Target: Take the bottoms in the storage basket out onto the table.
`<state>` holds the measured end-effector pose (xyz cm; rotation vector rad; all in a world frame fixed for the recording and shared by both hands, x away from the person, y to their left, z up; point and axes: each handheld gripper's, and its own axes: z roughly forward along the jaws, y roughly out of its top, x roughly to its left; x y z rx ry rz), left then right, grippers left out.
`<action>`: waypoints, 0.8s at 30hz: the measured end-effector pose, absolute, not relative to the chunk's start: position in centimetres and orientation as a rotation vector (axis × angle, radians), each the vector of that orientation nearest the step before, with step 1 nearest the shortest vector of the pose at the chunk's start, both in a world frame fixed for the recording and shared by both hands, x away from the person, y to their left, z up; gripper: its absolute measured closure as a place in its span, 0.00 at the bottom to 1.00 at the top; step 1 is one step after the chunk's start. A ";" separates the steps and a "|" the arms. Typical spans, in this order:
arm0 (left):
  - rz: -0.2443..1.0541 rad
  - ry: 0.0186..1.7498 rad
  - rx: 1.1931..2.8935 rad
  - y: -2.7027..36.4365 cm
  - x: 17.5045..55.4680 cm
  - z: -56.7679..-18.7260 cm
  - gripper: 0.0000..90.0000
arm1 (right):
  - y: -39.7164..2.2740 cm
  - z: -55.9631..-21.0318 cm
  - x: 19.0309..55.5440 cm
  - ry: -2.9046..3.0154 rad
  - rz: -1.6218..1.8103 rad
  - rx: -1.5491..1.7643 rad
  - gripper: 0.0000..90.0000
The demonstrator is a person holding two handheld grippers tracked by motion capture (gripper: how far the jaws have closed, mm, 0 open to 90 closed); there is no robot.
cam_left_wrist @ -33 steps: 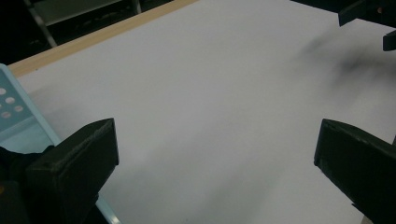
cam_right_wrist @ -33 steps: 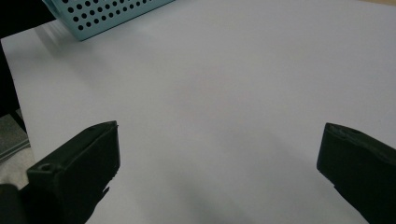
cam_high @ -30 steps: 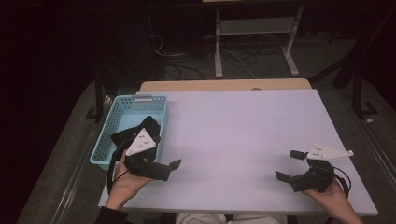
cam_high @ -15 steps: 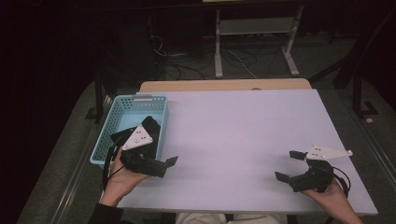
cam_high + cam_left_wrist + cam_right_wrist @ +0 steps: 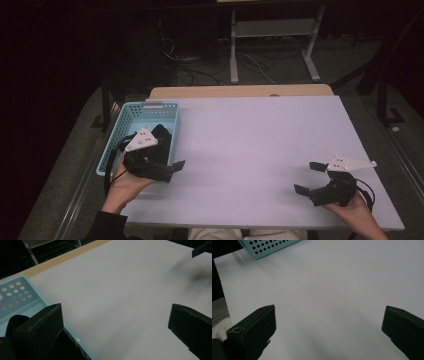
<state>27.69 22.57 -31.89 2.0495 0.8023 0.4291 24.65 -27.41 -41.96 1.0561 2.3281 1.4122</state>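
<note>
My left gripper (image 5: 171,149) is held at the table's left, beside a light blue perforated basket (image 5: 150,112), and points right across the table. It is open and empty. In the left gripper view (image 5: 115,325) one jaw hangs over the basket's near rim (image 5: 22,290) and the other over bare tabletop. A dark rounded shape (image 5: 15,320) sits behind that jaw; I cannot tell what it is. My right gripper (image 5: 308,178) rests near the front right corner, open with nothing between its jaws (image 5: 329,325), aimed toward the basket (image 5: 269,247).
The white tabletop (image 5: 250,140) has a wooden strip (image 5: 240,91) along its far edge. Beyond it are a metal stand (image 5: 270,45) and cables on the dark floor. The tip of the other gripper's jaw (image 5: 202,248) shows far off in the left gripper view.
My left gripper has drifted slightly left and away from the person, closer over the basket. The right gripper has not moved.
</note>
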 end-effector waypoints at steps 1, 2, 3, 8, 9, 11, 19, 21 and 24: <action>0.429 0.802 2.049 22.6 27.7 -31.9 0.00 | -27.4 -42.0 24.7 2.328 1.412 1.056 0.00; 0.431 0.806 2.050 22.7 27.9 -31.7 0.00 | -27.4 -42.0 24.7 2.328 1.413 1.056 0.00; 0.432 0.808 2.049 22.8 27.9 -31.6 0.00 | -27.4 -42.0 24.7 2.329 1.412 1.056 0.00; 0.430 0.819 2.052 23.1 28.4 -31.4 0.00 | -27.4 -42.0 24.7 2.331 1.411 1.055 0.00; 0.430 0.823 2.053 23.2 28.4 -31.3 0.00 | -27.4 -42.0 24.7 2.331 1.411 1.055 0.00; 0.430 0.824 2.054 23.3 28.5 -31.3 0.00 | -27.4 -42.0 24.7 2.330 1.412 1.057 0.00; 0.431 0.867 2.043 24.1 29.4 -31.2 0.00 | -27.4 -42.0 24.7 2.331 1.413 1.058 0.00; 0.432 0.870 2.042 24.2 29.5 -31.2 0.00 | -27.4 -42.0 24.7 2.331 1.413 1.058 0.00; 0.432 0.884 2.036 24.5 29.8 -31.2 0.00 | -27.4 -42.0 24.7 2.332 1.412 1.056 0.00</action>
